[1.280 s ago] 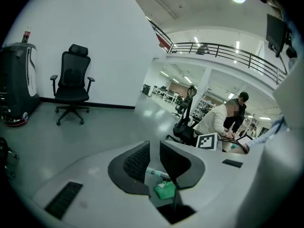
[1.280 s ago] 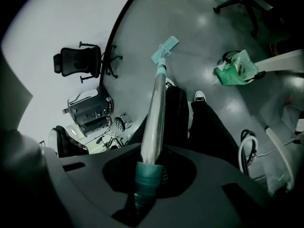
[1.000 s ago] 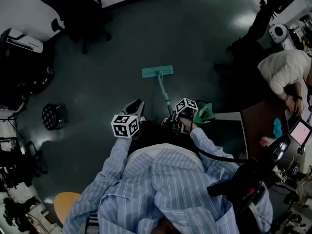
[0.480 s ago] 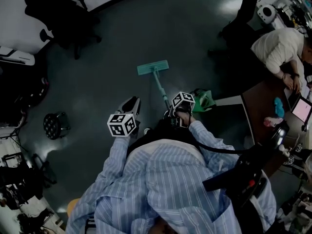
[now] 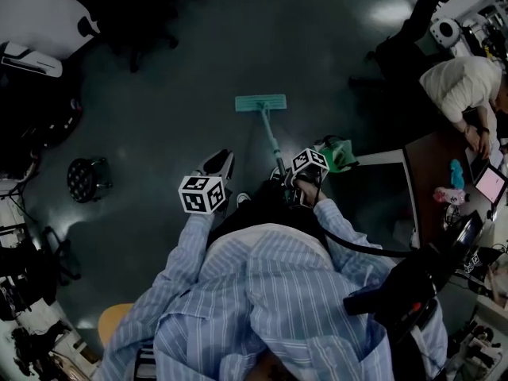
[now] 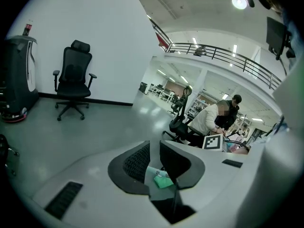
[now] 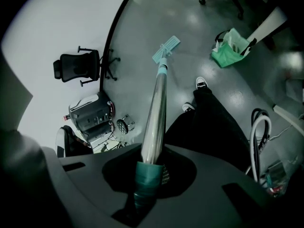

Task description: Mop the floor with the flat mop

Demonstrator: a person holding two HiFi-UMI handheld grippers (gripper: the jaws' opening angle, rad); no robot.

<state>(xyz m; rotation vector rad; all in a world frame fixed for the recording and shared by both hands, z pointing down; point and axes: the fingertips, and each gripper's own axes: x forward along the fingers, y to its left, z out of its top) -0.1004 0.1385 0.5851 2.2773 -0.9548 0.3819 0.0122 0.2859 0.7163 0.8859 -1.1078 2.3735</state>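
The flat mop's teal head (image 5: pixel 260 101) lies flat on the dark floor ahead of me, and its pole (image 5: pixel 272 145) slopes back to my right gripper (image 5: pixel 284 179). In the right gripper view the metal pole (image 7: pixel 155 118) runs from the mop head (image 7: pixel 166 49) down into the right gripper (image 7: pixel 149 167), which is shut on the teal grip at its end. My left gripper (image 5: pixel 220 165) hangs left of the pole, apart from it. Its jaws (image 6: pixel 155 163) stand a little apart with nothing between them.
A black office chair (image 5: pixel 119 6) stands by the far wall, with a grey machine (image 5: pixel 32 62) and a round stool (image 5: pixel 87 181) at the left. A green bag (image 5: pixel 337 155) sits beside a desk (image 5: pixel 432 173) on the right, where a person (image 5: pixel 464 101) is seated.
The mop head has slid a little farther from me across the floor. Both grippers keep their states, and my left gripper stays off the pole.
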